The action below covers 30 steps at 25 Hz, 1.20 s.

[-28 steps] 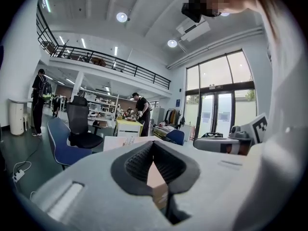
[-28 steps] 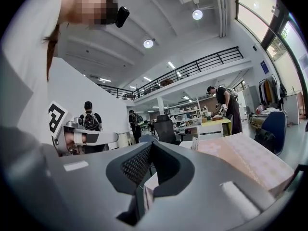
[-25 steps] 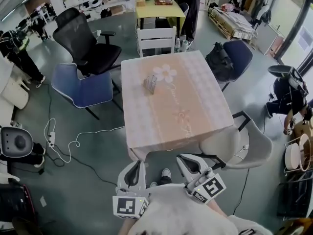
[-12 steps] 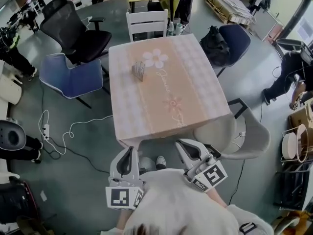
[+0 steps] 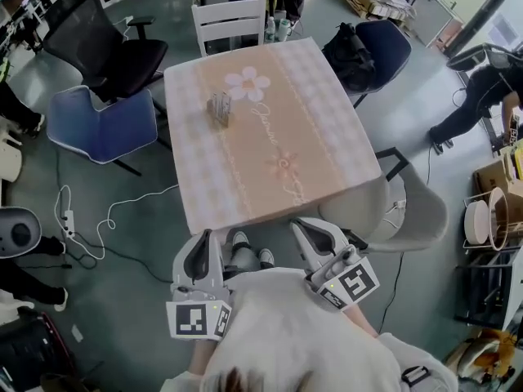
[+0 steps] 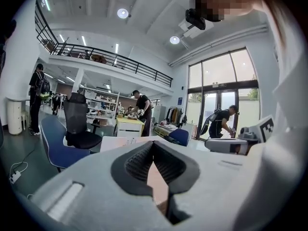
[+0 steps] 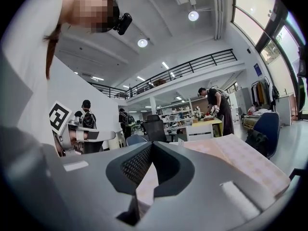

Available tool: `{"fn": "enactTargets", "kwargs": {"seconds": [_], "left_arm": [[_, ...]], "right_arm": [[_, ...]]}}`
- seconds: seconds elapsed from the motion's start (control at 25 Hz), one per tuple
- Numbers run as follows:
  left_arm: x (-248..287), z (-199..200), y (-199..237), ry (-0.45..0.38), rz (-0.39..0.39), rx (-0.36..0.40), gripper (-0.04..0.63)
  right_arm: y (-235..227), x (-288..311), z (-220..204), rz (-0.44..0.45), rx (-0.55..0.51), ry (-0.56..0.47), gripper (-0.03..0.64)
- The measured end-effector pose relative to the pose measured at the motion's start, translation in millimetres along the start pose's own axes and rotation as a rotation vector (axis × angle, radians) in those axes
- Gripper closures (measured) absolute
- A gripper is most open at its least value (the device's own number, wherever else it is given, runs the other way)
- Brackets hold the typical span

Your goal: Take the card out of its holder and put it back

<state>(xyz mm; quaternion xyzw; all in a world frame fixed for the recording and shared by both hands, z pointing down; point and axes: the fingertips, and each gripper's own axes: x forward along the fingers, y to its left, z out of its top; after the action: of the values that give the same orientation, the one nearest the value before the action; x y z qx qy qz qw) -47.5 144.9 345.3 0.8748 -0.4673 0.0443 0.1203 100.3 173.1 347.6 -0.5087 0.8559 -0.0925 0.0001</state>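
A small grey card holder (image 5: 219, 109) with a card standing in it sits on the far left part of the pink-clothed table (image 5: 270, 153). Both grippers are held close to my body, short of the table's near edge and far from the holder. My left gripper (image 5: 199, 239) is shut with nothing in it; in the left gripper view its pads (image 6: 139, 162) meet at the tips. My right gripper (image 5: 306, 227) is also shut and empty; in the right gripper view its dark pads (image 7: 137, 165) are closed together, with the table (image 7: 240, 160) ahead.
Chairs ring the table: a white one (image 5: 230, 21) at the far side, a blue one (image 5: 102, 123) and a black office chair (image 5: 96, 43) at the left, a grey one (image 5: 407, 213) at the right. A backpack (image 5: 350, 51) and a cable (image 5: 110, 219) lie on the floor.
The view has shifted so the table and holder lie further up and left, and the near edge is closer to the grippers. Both grippers stay shut near my body.
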Motion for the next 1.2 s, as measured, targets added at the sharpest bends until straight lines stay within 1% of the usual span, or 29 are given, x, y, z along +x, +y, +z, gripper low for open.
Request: {"fn": "enactTargets", "kwargs": {"seconds": [0.12,0.44,0.76,0.88,1.0,1.2], "left_arm": [[11,7,12,0.013,-0.028,0.003,0.595],[38,23,43,0.019,-0.065,0.011,0.595],[50,24,63,0.013,-0.108,0.028,0.595],[49,26,71,0.01,-0.1,0.03,0.595],[47,27,78,0.009,-0.086,0.023,0.595],[47,17,85,0.041,-0.056,0.003,0.595]], "right_arm": [[-1,16,6,-0.017,0.005,0.005,0.618],[-2,51,11,-0.049,0.014,0.015,0.618],[-2,67,9,-0.104,0.016,-0.005,0.618],[1,71,5,-0.111,0.03,-0.005,0.618],[5,76,3,-0.099,0.036,0.0,0.618],[3,87,0,-0.078,0.044,0.013,0.618]]}}
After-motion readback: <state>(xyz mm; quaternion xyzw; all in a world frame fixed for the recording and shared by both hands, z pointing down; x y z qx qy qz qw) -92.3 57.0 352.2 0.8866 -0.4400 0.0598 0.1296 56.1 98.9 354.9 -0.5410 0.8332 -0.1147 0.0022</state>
